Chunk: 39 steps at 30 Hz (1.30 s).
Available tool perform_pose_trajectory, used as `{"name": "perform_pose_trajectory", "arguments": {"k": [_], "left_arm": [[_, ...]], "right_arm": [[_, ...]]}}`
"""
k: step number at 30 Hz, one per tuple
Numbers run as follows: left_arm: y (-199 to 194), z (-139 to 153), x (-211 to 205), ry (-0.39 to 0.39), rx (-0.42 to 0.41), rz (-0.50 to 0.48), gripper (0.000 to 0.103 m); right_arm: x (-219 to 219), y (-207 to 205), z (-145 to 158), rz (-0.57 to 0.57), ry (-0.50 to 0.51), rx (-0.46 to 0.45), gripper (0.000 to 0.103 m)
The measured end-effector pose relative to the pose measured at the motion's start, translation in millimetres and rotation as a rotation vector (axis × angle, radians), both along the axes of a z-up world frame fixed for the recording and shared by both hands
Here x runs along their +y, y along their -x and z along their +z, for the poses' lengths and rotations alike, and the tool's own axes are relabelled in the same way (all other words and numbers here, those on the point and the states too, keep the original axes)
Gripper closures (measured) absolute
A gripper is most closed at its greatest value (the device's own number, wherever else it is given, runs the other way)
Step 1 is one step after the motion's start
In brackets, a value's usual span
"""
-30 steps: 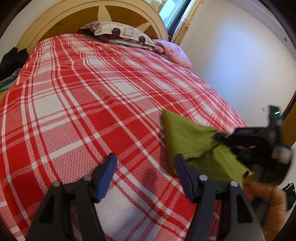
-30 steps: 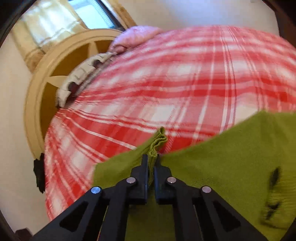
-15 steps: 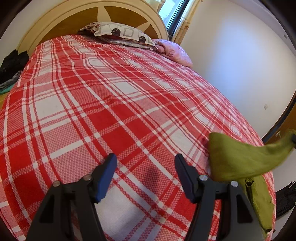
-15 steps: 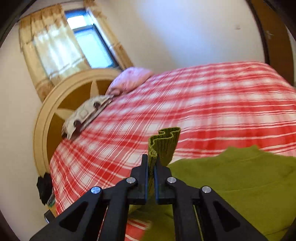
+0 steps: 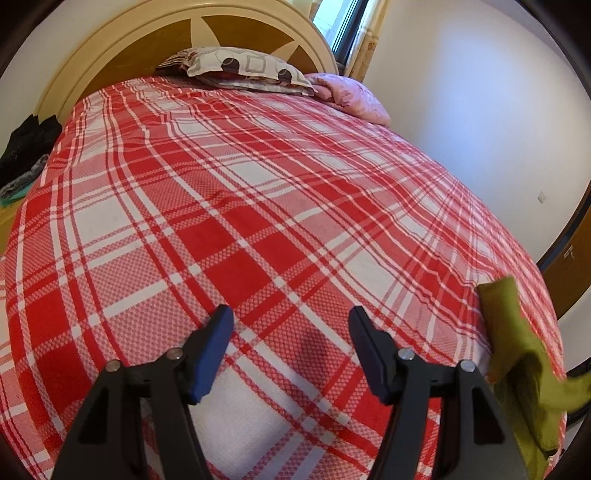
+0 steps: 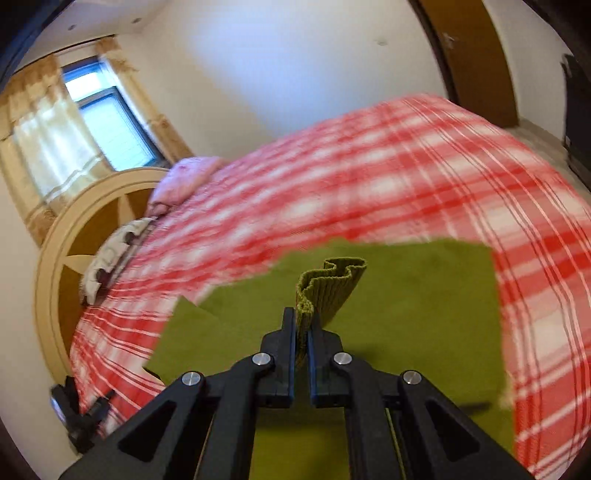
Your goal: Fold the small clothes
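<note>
- Over by the foot end of the red plaid bedspread [image 5: 236, 206], the green garment [image 6: 406, 302] lay spread across the cloth, its far edge straight and one corner folded over on the side toward the headboard [image 6: 48, 280]
- Right gripper [image 6: 302, 325] had its jaws pinched nearly together on a ribbed edge of that garment, and the ribbing stood up in a wavy bunch just past the fingertips [image 6: 289, 325]
- That view was blurred over the bedspread, so finer folds in the garment could not be made out
- Left gripper [image 5: 291, 328] hung above the bedspread with its blue-padded jaws wide apart and nothing between them
- From the left side, only a strip of the garment [image 5: 517, 339] showed, draped at the bedspread's edge well away from the headboard [image 5: 110, 48] and beside the right-hand finger [image 5: 364, 343]
- Up against the headboard sat a patterned pillow [image 5: 236, 68], with a pink pillow [image 5: 347, 96] just beside it toward the window [image 5: 340, 22]
- Dark clothes [image 5: 26, 144] were heaped off the bedspread's edge, near the headboard end
</note>
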State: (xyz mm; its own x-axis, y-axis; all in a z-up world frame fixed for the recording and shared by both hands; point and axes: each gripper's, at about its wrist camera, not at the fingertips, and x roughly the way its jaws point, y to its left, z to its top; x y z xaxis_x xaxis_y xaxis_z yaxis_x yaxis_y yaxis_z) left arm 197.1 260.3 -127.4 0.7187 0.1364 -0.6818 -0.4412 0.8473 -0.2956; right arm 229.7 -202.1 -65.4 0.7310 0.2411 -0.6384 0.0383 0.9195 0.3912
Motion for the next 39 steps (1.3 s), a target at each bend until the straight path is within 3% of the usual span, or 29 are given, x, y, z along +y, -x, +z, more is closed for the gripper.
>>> {"name": "perform_pose_trajectory", "arguments": {"k": [5, 9, 12, 14, 16, 19, 22, 24, 27, 30, 31, 32, 33, 34, 39], "left_arm": [[-2.0, -0.3, -3.8, -0.032, 0.022, 0.003, 0.035], [-3.2, -0.1, -6.7, -0.052, 0.036, 0.007, 0.035], [-4.2, -0.3, -8.5, -0.064, 0.045, 0.008, 0.035], [-5.0, -0.4, -9.0, -0.067, 0.048, 0.005, 0.034], [-5.4, -0.3, -10.0, -0.072, 0.05, 0.002, 0.033], [-6.4, -0.2, -11.2, -0.079, 0.055, -0.001, 0.033], [-10.3, 2.1, -17.1, -0.115, 0.082, -0.014, 0.033], [-14.2, 7.7, -30.2, -0.165, 0.11, -0.071, 0.033], [-8.9, 18.7, -57.5, -0.219, 0.095, -0.185, 0.033], [0.7, 31.4, -92.0, -0.254, 0.043, -0.328, 0.021], [1.7, 34.1, -100.7, -0.266, 0.028, -0.36, 0.015], [1.8, 36.5, -112.4, -0.285, 0.014, -0.401, 0.011], [0.5, 38.5, -120.2, -0.3, 0.007, -0.429, 0.01], [-1.4, 39.0, -128.3, -0.315, 0.003, -0.455, 0.009], [-26.1, 30.0, -161.2, -0.344, 0.062, -0.515, 0.009]], "right_arm": [[-19.3, 7.9, -43.9, -0.015, 0.024, 0.079, 0.098], [-24.0, 12.3, -55.7, -0.02, 0.056, 0.091, 0.098], [-34.6, 14.0, -61.4, -0.01, 0.02, 0.154, 0.094], [-48.2, 22.3, -60.0, -0.023, -0.06, 0.172, 0.094], [-60.3, 35.8, -48.6, -0.05, -0.105, 0.125, 0.094], [-69.1, 40.9, -31.1, -0.066, -0.089, 0.072, 0.094], [-66.6, 23.9, -27.8, -0.036, -0.045, 0.089, 0.093], [-62.3, 12.8, -32.9, -0.023, -0.015, 0.112, 0.093], [-61.0, 7.3, -44.7, 0.01, -0.084, 0.13, 0.093], [-61.5, 12.6, -47.2, 0.009, -0.131, 0.118, 0.092], [-63.6, 15.1, -47.2, 0.004, -0.164, 0.12, 0.08], [-65.9, 17.9, -46.7, 0.003, -0.199, 0.115, 0.056], [-68.4, 20.8, -45.2, 0.0, -0.228, 0.102, 0.046], [-68.2, 23.1, -41.5, -0.001, -0.23, 0.086, 0.041], [-60.4, 19.6, -32.1, 0.018, -0.092, 0.08, 0.041]]}}
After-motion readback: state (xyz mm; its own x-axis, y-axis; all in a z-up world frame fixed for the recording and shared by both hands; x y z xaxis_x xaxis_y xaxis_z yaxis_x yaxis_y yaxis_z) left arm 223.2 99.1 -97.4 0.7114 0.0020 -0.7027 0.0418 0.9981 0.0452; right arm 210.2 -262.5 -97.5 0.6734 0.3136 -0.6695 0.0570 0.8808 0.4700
